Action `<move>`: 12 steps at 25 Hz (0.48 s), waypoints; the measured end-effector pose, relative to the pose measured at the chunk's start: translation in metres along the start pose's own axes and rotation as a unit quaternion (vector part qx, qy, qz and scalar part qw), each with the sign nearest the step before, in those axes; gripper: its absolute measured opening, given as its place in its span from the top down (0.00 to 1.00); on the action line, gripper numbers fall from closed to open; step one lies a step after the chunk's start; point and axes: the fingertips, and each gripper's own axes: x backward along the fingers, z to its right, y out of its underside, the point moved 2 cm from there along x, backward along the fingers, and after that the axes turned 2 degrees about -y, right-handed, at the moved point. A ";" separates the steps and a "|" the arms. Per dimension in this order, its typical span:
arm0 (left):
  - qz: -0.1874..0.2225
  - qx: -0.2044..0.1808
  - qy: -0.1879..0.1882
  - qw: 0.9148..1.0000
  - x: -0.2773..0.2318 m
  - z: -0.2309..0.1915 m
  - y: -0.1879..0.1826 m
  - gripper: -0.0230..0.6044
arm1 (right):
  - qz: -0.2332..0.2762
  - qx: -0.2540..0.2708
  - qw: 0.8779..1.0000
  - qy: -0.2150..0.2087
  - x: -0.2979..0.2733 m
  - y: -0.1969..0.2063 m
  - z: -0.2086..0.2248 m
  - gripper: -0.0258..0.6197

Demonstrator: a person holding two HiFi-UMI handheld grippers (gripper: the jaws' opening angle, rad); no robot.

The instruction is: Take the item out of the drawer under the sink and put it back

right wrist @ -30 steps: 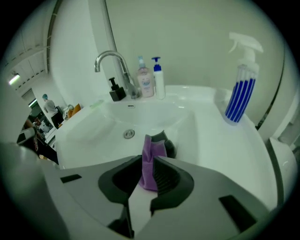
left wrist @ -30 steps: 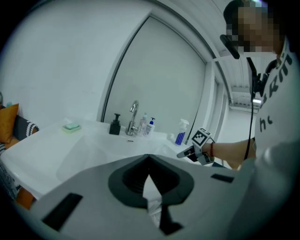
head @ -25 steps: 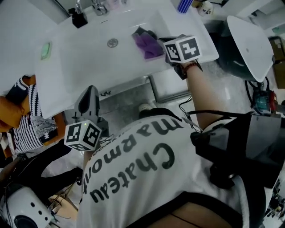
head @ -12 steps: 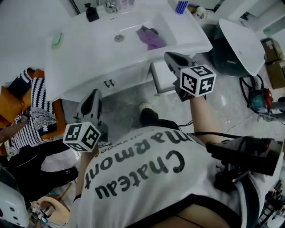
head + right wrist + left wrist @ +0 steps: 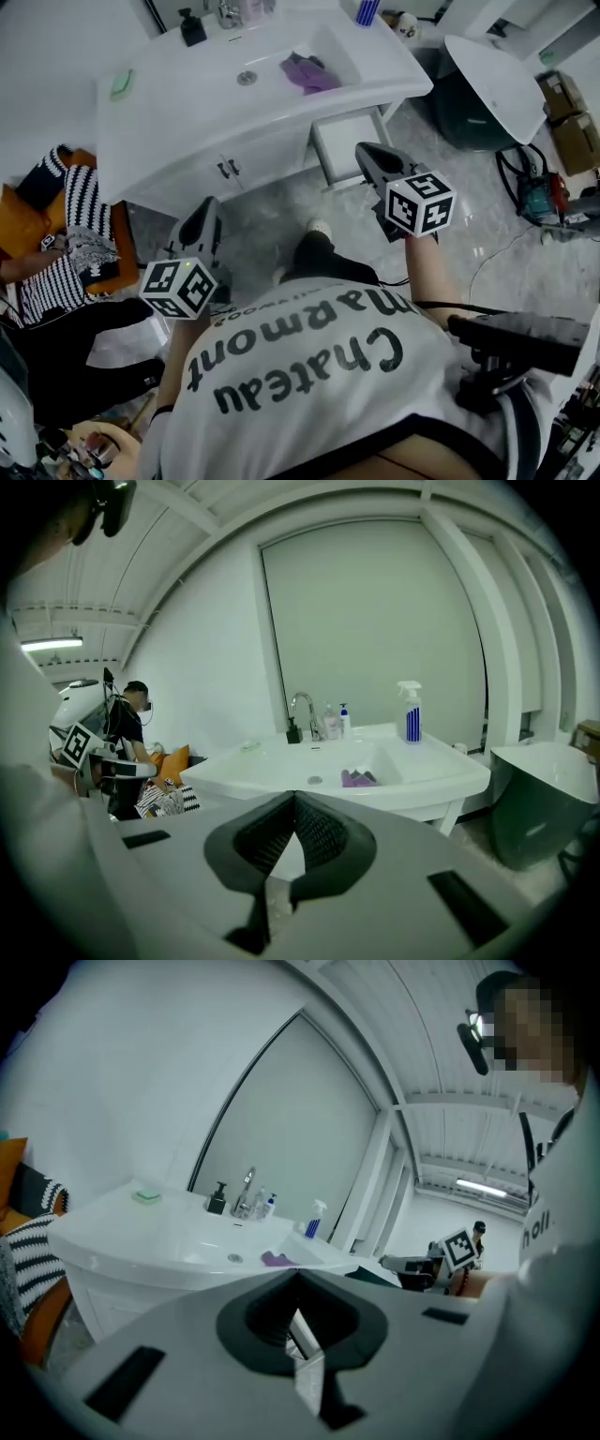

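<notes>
**A:** Where's the thing we're after?

**B:** A purple cloth lies crumpled in the right half of the sink basin. We take that for the item, out and not yet returned. The drawer looks pulled out beneath it.

**A:** And our claws?

**B:** Both are clenched on nothing and well apart from the sink. The cloth sits ahead of them and higher. The right claw is nearer, near the drawer front. The left claw hangs back, off to the left.

**A:** Does it have a long axis?

**B:** We can't give one, it's a heap. We can't see inside the drawer either, and in the right gripper view the claw's own body covers it.
</notes>
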 end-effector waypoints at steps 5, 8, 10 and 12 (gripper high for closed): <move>0.007 -0.003 0.010 1.000 -0.004 0.005 -0.007 0.95 | 0.008 -0.008 1.000 0.008 0.008 -0.002 0.006 0.94; 0.010 -0.004 0.010 1.000 -0.005 0.008 -0.010 0.95 | 0.008 0.002 1.000 0.007 0.009 -0.006 0.010 0.94; 0.011 -0.003 0.008 1.000 -0.007 0.009 -0.013 0.95 | 0.003 0.013 1.000 0.005 0.007 -0.009 0.011 0.94; 0.011 -0.004 0.007 1.000 -0.009 0.010 -0.015 0.95 | -0.002 0.019 1.000 0.004 0.005 -0.010 0.014 0.94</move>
